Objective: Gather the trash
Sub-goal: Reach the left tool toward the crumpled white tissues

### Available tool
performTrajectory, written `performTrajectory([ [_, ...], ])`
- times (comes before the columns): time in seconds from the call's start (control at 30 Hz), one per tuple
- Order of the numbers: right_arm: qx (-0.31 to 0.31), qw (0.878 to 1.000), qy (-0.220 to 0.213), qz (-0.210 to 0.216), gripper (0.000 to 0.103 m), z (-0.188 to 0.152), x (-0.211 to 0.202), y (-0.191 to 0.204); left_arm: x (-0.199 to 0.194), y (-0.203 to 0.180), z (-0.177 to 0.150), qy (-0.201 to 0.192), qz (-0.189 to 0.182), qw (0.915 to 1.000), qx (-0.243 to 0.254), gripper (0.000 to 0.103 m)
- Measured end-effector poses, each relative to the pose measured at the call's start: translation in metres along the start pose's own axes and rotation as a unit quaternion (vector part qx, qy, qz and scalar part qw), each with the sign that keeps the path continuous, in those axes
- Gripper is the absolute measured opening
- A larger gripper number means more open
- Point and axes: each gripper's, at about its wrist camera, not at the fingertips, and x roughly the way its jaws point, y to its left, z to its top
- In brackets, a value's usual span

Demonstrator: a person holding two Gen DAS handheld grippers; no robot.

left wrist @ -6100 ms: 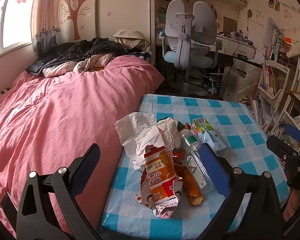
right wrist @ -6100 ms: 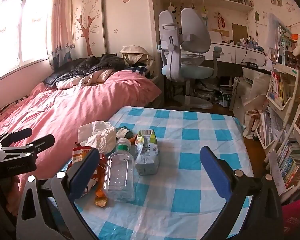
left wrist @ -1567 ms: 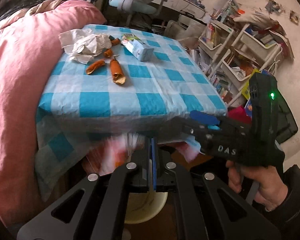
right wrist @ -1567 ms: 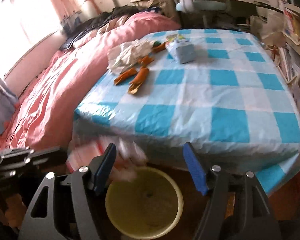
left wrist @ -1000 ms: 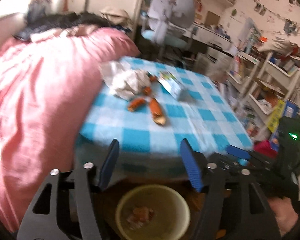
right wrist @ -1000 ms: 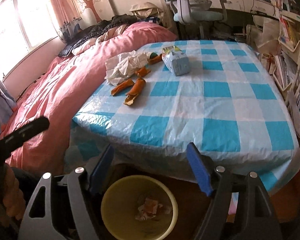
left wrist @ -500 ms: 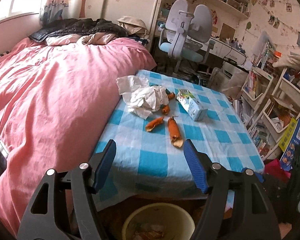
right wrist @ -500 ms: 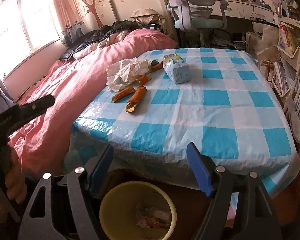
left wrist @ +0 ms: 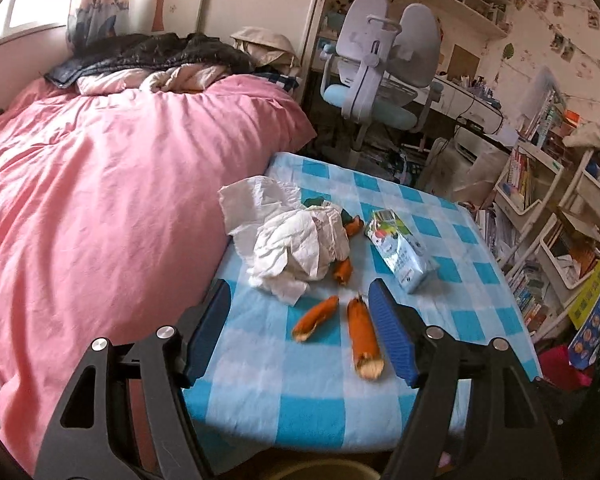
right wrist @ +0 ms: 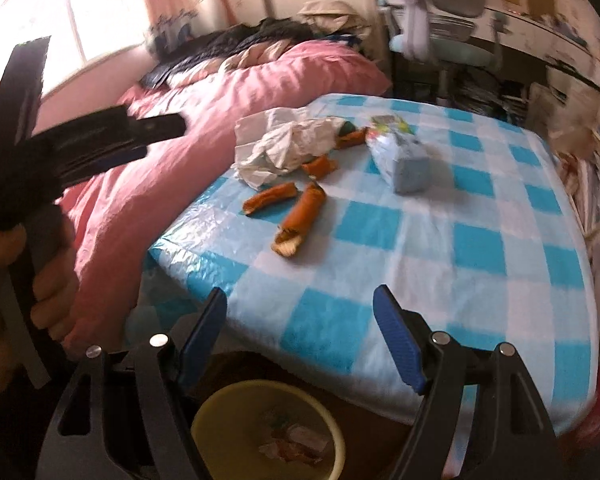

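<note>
On the blue checked table (left wrist: 300,404) lie crumpled white paper (left wrist: 296,240), several orange peel pieces (left wrist: 362,336) and a silver-green drink carton (left wrist: 400,252). My left gripper (left wrist: 300,320) is open and empty, above the table's near edge, just short of the peels. My right gripper (right wrist: 298,328) is open and empty, low in front of the table, above a yellow bin (right wrist: 268,432) that holds wrappers. In the right wrist view the paper (right wrist: 288,144), peels (right wrist: 300,216) and carton (right wrist: 400,156) show too, and the left gripper (right wrist: 80,144) at the left.
A bed with a pink duvet (left wrist: 100,184) runs along the table's left side. A white and blue desk chair (left wrist: 380,80) stands behind the table. Shelves with books (left wrist: 540,184) crowd the right side.
The snack wrapper and the bottle have gone from the table into the bin. Both grippers have opened. The left gripper has risen from the bin and moved in over the table edge.
</note>
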Motion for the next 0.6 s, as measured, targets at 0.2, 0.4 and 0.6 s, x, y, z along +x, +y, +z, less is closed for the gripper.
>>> performTrajectory([
  [0.2,-0.005,1.0,0.006,0.014,0.073,0.017,0.027,0.0,0.048,-0.008,0.022,0.012,0.014,0.9995,0.025,0.071],
  [0.4,0.005,0.999,0.02,0.024,0.073,0.018,0.047,-0.002,0.098,-0.013,0.037,0.04,0.02,0.998,0.044,0.072],
  [0.6,0.012,0.999,0.026,0.031,0.073,0.028,0.064,-0.008,0.144,-0.022,0.044,0.066,0.039,0.9949,0.065,0.073],
])
